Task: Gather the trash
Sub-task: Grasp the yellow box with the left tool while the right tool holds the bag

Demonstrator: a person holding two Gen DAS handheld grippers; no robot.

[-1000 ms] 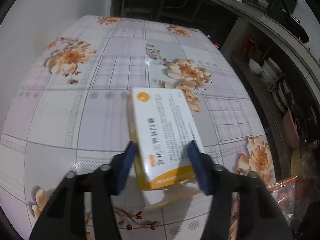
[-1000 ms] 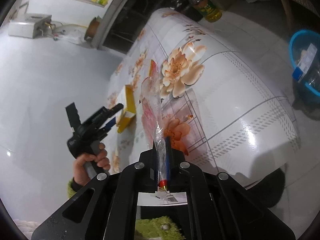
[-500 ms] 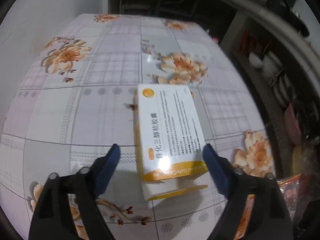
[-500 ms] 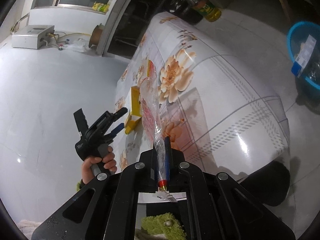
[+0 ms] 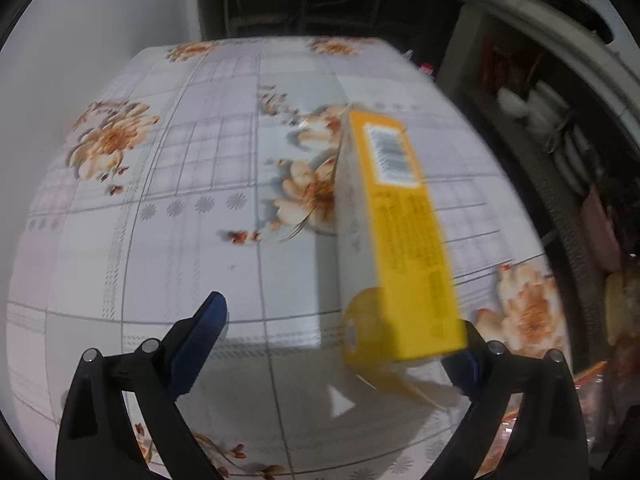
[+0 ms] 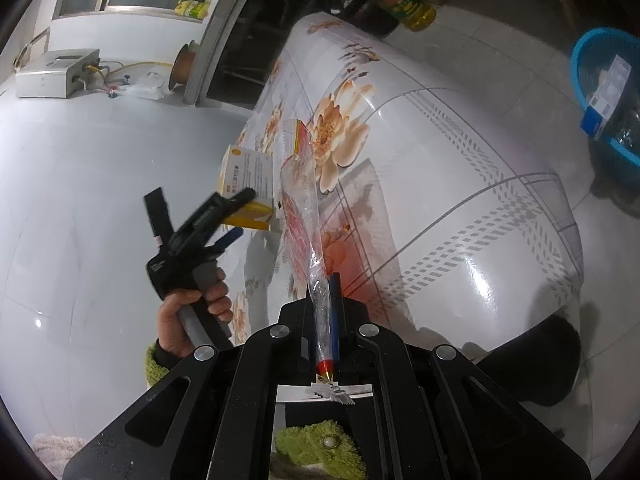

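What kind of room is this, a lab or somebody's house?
Most likely a home kitchen: a table under a floral tablecloth, stacked dishes on a rack, and cooking oil bottles on the tiled floor.

One yellow box (image 5: 400,248), one plastic wrapper (image 6: 304,208), perhaps three bottles (image 6: 408,8), one basket (image 6: 608,80)

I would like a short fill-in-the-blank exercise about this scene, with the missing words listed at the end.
1. The right gripper is shut on a clear plastic ____.
2. The left gripper has just been opening, and its jaws now stand wide ____.
3. The tablecloth is printed with orange ____.
4. The washing-up bowl on the floor is ____ in colour.

Missing words: bag; open; flowers; blue
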